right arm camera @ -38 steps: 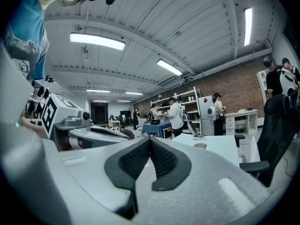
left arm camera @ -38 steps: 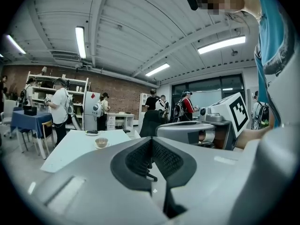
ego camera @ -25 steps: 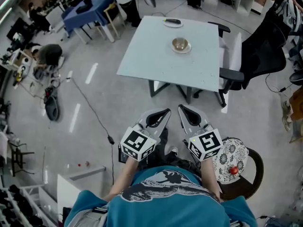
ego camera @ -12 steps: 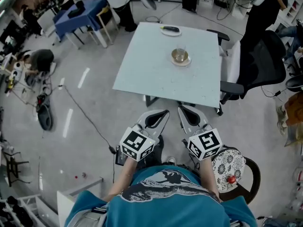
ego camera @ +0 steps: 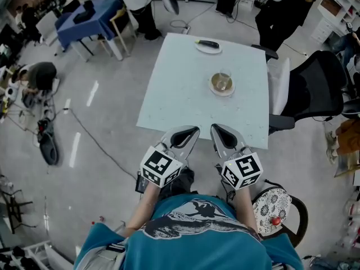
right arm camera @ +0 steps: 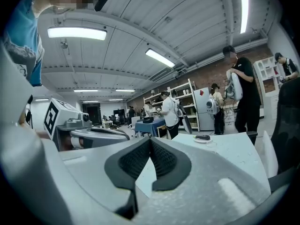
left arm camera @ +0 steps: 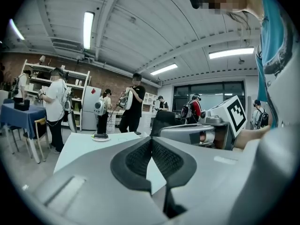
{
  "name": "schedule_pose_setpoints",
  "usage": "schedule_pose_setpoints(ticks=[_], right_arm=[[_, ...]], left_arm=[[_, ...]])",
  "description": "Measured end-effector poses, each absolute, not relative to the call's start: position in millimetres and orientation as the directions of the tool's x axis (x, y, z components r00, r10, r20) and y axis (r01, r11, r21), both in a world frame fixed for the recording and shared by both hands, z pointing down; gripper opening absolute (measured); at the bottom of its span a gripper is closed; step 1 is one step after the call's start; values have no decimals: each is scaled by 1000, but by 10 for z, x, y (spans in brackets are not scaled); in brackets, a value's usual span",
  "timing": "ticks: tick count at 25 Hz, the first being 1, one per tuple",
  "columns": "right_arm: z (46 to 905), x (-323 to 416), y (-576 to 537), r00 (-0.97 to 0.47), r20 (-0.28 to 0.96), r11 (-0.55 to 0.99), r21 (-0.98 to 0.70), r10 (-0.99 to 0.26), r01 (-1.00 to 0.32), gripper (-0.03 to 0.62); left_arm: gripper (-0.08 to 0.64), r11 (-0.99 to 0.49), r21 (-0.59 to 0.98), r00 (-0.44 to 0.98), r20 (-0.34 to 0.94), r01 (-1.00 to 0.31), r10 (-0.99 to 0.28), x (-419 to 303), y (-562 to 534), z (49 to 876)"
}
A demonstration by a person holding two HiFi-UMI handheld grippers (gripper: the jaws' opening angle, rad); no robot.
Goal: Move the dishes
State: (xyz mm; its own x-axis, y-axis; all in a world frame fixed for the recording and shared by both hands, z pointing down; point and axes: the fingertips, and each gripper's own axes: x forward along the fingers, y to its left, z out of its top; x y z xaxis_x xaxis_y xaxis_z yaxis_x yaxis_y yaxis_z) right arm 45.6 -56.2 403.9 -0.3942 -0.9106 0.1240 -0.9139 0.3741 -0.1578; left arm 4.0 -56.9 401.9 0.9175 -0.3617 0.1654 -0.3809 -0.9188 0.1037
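A pale table (ego camera: 191, 89) stands straight ahead. On it are a saucer with a glass bowl (ego camera: 221, 83) and, at the far edge, a white plate holding a dark object (ego camera: 208, 45). My left gripper (ego camera: 188, 133) and right gripper (ego camera: 222, 131) are side by side at the table's near edge, both shut with nothing between the pads. The far plate (left arm camera: 100, 136) shows small beyond the shut left gripper (left arm camera: 151, 143) in the left gripper view. In the right gripper view the same plate (right arm camera: 203, 138) lies past the shut right gripper (right arm camera: 150, 143).
A black office chair (ego camera: 315, 89) and a white chair (ego camera: 279, 75) stand at the table's right. Behind me to the right is a stool with a patterned plate (ego camera: 271, 204). A blue-clothed table (ego camera: 98, 13), several people and a floor cable (ego camera: 95, 142) are around.
The table has come nearer in the head view. Both grippers, side by side and shut as before, have gone from over bare floor to the table's near edge.
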Motion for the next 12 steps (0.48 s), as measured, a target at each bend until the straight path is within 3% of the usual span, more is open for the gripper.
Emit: schedule_pose_setpoints(ticks=[12], right_arm=[[4175, 446, -1252, -281, 182, 253, -159, -942, -954, 3]], left_arm=[[12, -951, 131, 950, 180, -279, -254, -6, -1334, 4128]])
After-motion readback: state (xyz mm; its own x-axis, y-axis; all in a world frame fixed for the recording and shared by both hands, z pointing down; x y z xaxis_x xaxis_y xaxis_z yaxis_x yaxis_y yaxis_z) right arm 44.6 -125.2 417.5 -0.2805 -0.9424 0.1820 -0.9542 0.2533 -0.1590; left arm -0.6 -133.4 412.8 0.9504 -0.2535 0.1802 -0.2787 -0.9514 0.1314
